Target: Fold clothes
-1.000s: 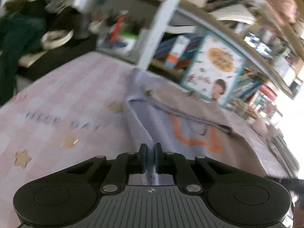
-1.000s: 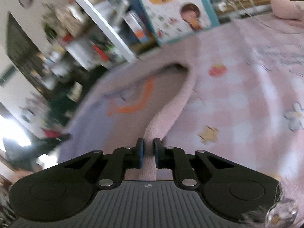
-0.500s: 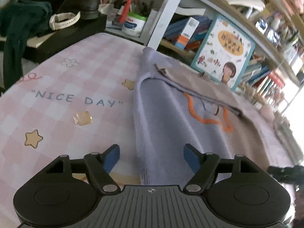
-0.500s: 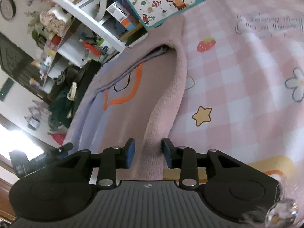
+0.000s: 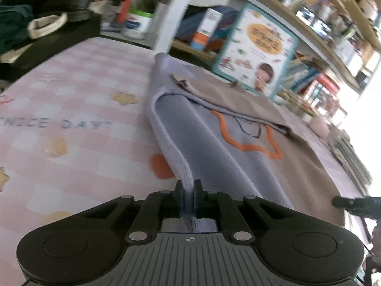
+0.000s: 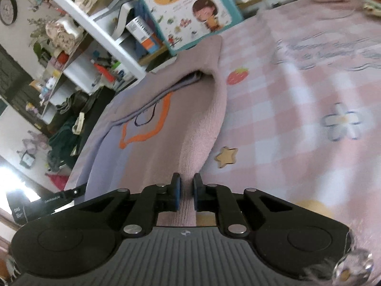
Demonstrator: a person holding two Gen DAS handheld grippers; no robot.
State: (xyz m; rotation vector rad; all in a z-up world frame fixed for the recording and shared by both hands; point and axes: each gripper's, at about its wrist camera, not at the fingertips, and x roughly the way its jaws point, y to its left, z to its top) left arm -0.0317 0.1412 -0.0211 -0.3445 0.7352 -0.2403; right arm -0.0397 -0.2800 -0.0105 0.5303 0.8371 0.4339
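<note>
The sweater [image 5: 214, 147] lies flat on the pink checked bedspread [image 5: 71, 109], collar toward the far bookshelf [image 6: 100, 35]. The left gripper [image 5: 188, 197] pinches its lilac near-left hem edge; the right gripper [image 6: 186, 191] pinches the pink near-right edge. Judged step: both near corners gripped, ready to fold. Next calls for lifting the 2 corners together and carrying them toward the collar. Open bedspread lies left and right; the picture book [image 6: 188, 9] stands just beyond the collar.
</note>
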